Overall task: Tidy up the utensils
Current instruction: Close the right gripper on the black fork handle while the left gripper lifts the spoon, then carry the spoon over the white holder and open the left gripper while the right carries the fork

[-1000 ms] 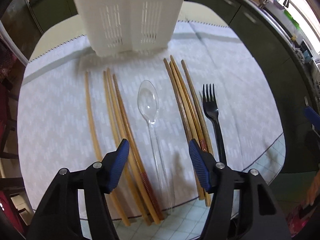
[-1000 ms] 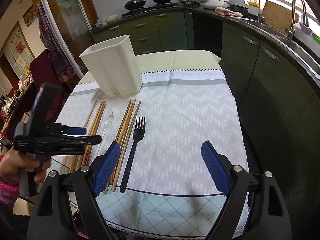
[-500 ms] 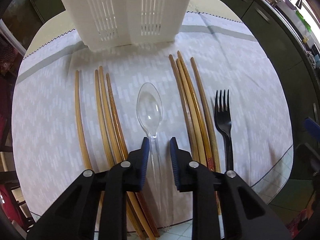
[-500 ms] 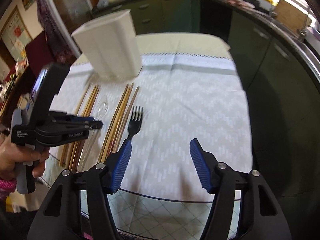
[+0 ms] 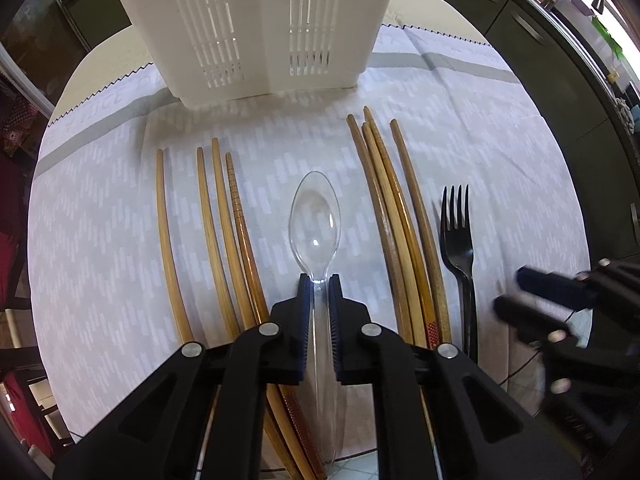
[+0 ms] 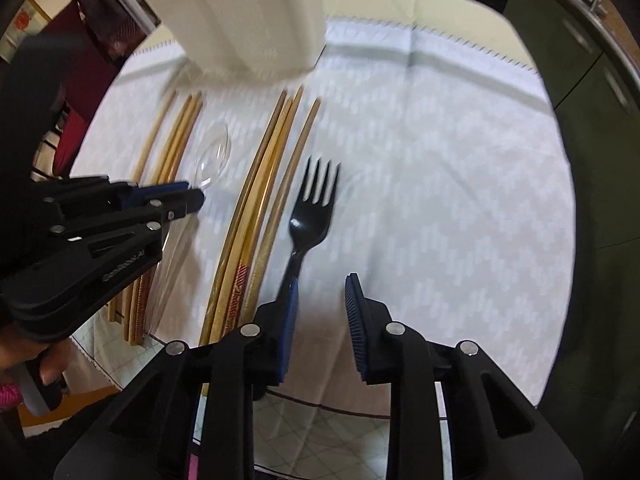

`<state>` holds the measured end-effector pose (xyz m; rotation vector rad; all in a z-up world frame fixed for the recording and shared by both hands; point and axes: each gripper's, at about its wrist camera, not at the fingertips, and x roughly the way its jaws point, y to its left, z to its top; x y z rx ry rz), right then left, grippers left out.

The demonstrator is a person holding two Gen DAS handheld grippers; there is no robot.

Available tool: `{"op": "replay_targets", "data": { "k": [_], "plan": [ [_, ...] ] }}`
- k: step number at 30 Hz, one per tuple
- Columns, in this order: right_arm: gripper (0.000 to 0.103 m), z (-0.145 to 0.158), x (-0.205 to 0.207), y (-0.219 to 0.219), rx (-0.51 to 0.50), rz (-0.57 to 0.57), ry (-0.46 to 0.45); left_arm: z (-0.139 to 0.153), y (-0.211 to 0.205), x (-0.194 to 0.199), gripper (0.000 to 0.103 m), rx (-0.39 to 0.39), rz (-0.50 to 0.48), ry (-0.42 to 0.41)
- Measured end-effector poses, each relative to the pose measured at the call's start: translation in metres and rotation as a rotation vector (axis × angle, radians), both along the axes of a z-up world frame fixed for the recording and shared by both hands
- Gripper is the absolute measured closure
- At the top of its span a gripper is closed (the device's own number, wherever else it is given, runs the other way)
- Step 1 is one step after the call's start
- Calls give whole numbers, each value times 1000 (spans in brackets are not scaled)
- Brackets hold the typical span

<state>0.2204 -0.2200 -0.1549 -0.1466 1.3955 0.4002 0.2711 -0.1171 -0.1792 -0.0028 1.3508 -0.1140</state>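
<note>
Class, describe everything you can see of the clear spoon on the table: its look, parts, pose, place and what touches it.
The clear spoon looks like transparent, glossy plastic, with an oval bowl and a long thin handle. It lies flat on the white patterned tablecloth, bowl facing up and pointing toward the white slotted utensil holder, between two groups of wooden chopsticks. The left gripper has its jaws closed on the handle just below the bowl.

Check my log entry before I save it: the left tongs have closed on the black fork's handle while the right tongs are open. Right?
Not quite. The left tongs have closed on the clear spoon, as the left wrist view shows. The black fork lies untouched on the cloth, beside the open right tongs.
</note>
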Motion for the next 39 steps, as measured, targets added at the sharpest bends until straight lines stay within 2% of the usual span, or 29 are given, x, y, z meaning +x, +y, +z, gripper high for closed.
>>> {"op": "replay_targets", "data": {
  "k": [11, 13, 15, 19, 22, 28, 34, 39],
  "plan": [
    [79, -16, 6, 35, -70, -1, 28, 0, 0, -2, 94, -19, -5, -20],
    [88, -16, 8, 38, -100, -2, 16, 0, 2, -3, 94, -21, -5, -21],
    [93, -16, 11, 40, -100, -1, 16, 1, 4, -5, 94, -26, -4, -24],
    [93, -12, 10, 33, -84, -14, -5, 0, 10, -7, 94, -55, 8, -30],
    [93, 0, 9, 25, -28, -25, -39, 3, 14, -8, 94, -74, 10, -38],
    [93, 32, 1, 9, 68, -50, -142, 29, 22, -13, 95, -95, 8, -118],
    [93, 55, -13, -15, 151, -64, -216, 70, 28, -26, 95, -127, 10, -224],
    [93, 71, -15, -18, 202, -62, -259, 123, 33, -41, 95, -178, 11, -364]
  ]
}}
